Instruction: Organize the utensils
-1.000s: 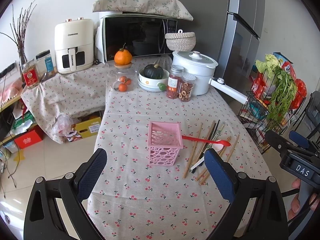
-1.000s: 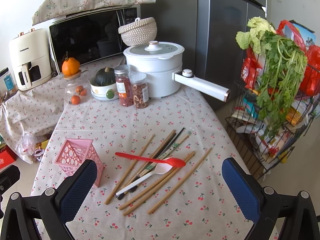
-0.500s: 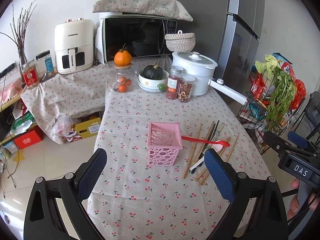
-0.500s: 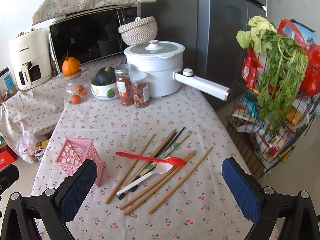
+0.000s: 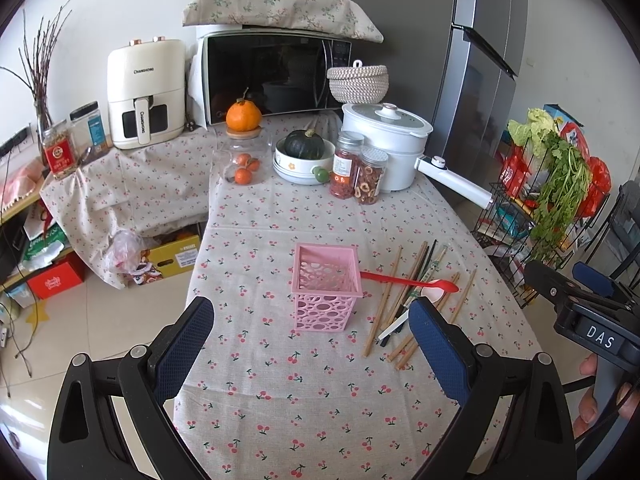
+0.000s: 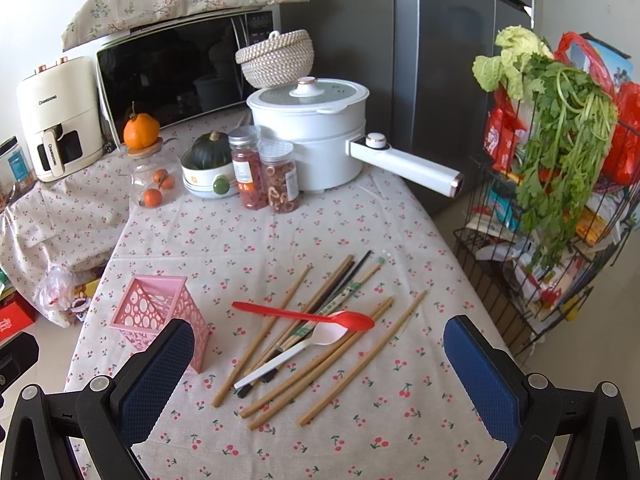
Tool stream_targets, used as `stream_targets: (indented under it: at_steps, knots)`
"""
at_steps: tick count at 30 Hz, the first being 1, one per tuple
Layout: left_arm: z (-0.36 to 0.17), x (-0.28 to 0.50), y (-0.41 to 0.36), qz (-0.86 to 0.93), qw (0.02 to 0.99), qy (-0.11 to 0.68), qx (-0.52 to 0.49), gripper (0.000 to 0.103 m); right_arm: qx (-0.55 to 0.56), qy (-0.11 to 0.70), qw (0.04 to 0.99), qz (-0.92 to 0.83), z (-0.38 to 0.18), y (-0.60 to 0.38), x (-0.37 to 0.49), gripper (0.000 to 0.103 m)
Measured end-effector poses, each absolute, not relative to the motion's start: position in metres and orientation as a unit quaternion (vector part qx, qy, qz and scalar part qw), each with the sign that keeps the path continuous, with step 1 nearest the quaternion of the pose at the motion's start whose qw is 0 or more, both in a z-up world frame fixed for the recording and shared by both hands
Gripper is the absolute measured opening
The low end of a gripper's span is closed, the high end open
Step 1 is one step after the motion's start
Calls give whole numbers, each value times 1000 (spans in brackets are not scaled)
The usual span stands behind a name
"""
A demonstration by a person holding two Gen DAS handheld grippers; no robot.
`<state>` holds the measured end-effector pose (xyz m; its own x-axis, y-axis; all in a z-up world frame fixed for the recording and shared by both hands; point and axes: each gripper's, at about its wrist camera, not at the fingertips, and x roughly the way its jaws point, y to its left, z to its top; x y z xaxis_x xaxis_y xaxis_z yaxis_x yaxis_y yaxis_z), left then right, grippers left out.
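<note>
Both our left gripper [image 5: 310,344] and right gripper [image 6: 318,364] hover with jaws spread wide and empty above the tabletop [image 6: 248,236], where chopsticks [image 6: 280,320] and a red spoon [image 6: 304,316] lie mid-frame beside the pink basket [image 5: 326,284].

Upright pink perforated utensil holder [image 5: 326,286]; beside it, scattered wooden chopsticks [image 6: 362,360], a red spoon [image 6: 304,315] lying across them, a white spoon [image 6: 298,350].

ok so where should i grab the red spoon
Grip the red spoon by its thin handle, the end toward the pink basket. It lies flat across the chopsticks, so come straight down with the open right hand-held gripper, fingers either side of the handle.
</note>
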<state>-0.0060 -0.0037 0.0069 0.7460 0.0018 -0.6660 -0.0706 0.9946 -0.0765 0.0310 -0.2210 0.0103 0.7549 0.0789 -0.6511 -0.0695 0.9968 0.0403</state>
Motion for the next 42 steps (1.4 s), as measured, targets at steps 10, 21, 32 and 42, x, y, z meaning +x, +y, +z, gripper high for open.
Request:
stream_targets:
  at_steps: [10, 21, 32, 42]
  knots:
    - [0, 14, -17, -11, 923, 383, -42, 99, 33, 376, 925, 44, 6, -247, 53, 102]
    - [-21, 95, -77, -129, 871, 475, -1, 93, 93, 468, 878, 28, -40, -302, 109, 81]
    - [-102, 175, -171, -193, 796, 553, 150, 75, 133, 523, 842, -6, -80, -351, 127, 66]
    - [-151, 219, -232, -269, 748, 548, 260, 70, 124, 541, 832, -25, -90, -372, 129, 66]
